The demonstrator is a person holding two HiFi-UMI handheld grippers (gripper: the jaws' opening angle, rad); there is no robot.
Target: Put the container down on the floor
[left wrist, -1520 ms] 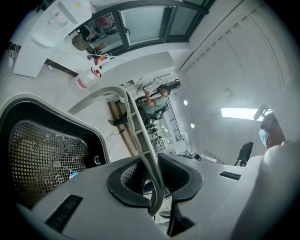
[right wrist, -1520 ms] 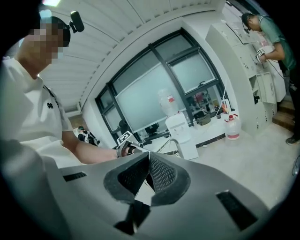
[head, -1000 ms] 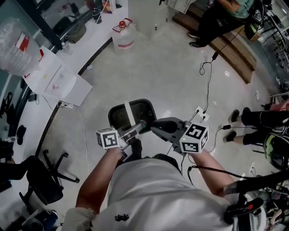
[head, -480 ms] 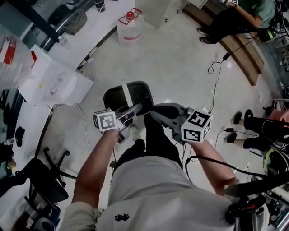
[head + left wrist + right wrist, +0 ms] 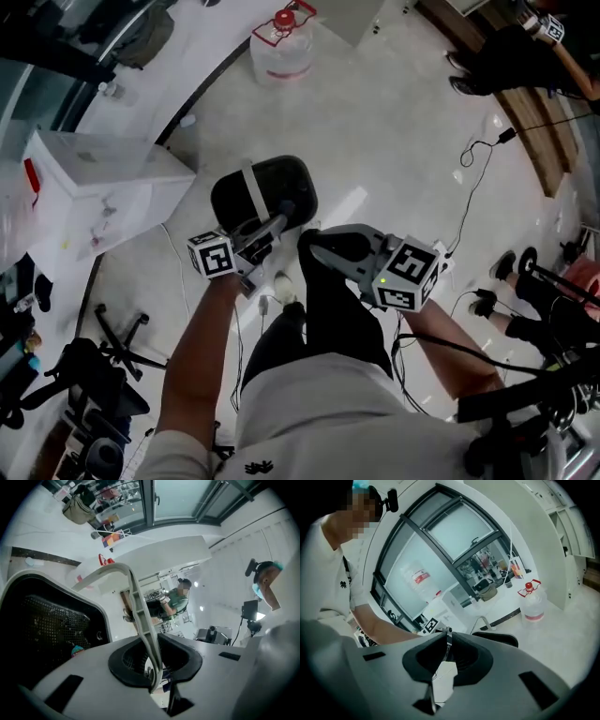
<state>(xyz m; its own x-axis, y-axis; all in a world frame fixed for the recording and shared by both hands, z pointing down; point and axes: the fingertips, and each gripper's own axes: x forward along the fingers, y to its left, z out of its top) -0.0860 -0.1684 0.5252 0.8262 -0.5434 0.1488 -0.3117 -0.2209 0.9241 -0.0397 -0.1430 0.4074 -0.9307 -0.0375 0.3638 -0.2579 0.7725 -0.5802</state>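
A black container (image 5: 277, 184) with a white bail handle (image 5: 251, 193) hangs over the pale floor in the head view. My left gripper (image 5: 279, 221) is shut on that handle (image 5: 139, 616), which runs as a thin white strip between the jaws, and the container's dark mesh inside (image 5: 44, 630) shows at the left. Just right of the container, my right gripper (image 5: 311, 242) is shut with nothing in it. The right gripper view shows the closed tips (image 5: 447, 637), with the container's rim (image 5: 499, 638) beyond them.
A water jug (image 5: 281, 45) with a red cap stands on the floor ahead. A white box (image 5: 98, 183) is at the left, an office chair base (image 5: 103, 361) below it. Cables (image 5: 473, 173) trail on the right. The person's dark trouser leg and shoe (image 5: 281, 286) are under the grippers.
The person has stepped forward, so the jug and white box sit closer. The container stays hanging from the left gripper, now a little farther out and to the right. The right gripper stays shut beside it.
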